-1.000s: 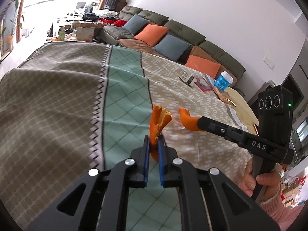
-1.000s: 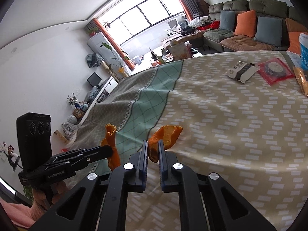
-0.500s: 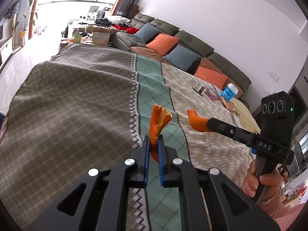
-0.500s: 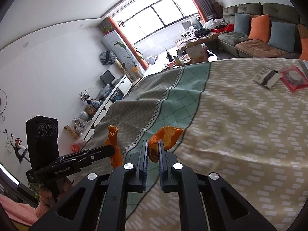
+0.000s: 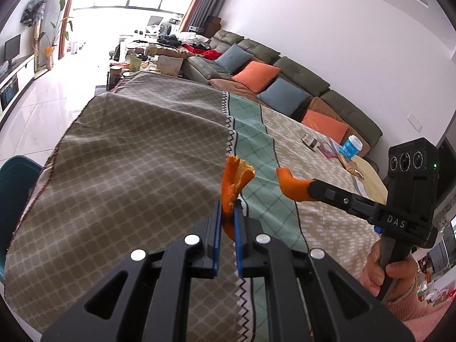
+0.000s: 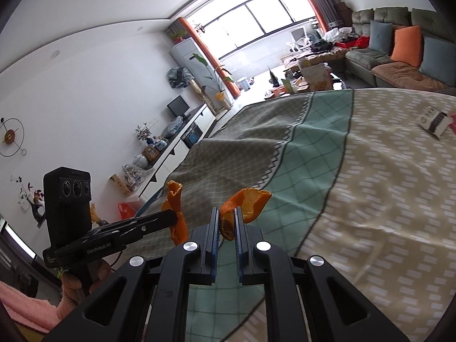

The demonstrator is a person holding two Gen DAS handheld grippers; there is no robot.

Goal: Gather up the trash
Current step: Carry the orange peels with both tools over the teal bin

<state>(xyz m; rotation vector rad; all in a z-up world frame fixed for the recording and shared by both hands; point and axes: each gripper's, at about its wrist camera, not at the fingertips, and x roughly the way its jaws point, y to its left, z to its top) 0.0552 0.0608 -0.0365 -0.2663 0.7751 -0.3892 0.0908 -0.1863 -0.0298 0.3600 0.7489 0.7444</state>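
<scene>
My left gripper (image 5: 227, 206) is shut on a curled strip of orange peel (image 5: 235, 181) and holds it above the patterned tablecloth (image 5: 128, 171). My right gripper (image 6: 227, 213) is shut on a second piece of orange peel (image 6: 248, 203), also above the cloth. In the left wrist view the right gripper (image 5: 310, 189) shows at the right with its peel (image 5: 290, 183). In the right wrist view the left gripper (image 6: 173, 219) shows at the left with its peel (image 6: 175, 208).
A blue paper cup (image 5: 351, 148), a small box (image 5: 310, 140) and wrappers (image 5: 327, 149) lie at the table's far end; the box also shows in the right wrist view (image 6: 434, 119). A teal bin rim (image 5: 17, 176) is at the table's left edge. A sofa (image 5: 285, 85) stands behind.
Both grippers have swung left over the table, each still holding its peel. The view now reaches the brown end of the cloth and the floor beyond.
</scene>
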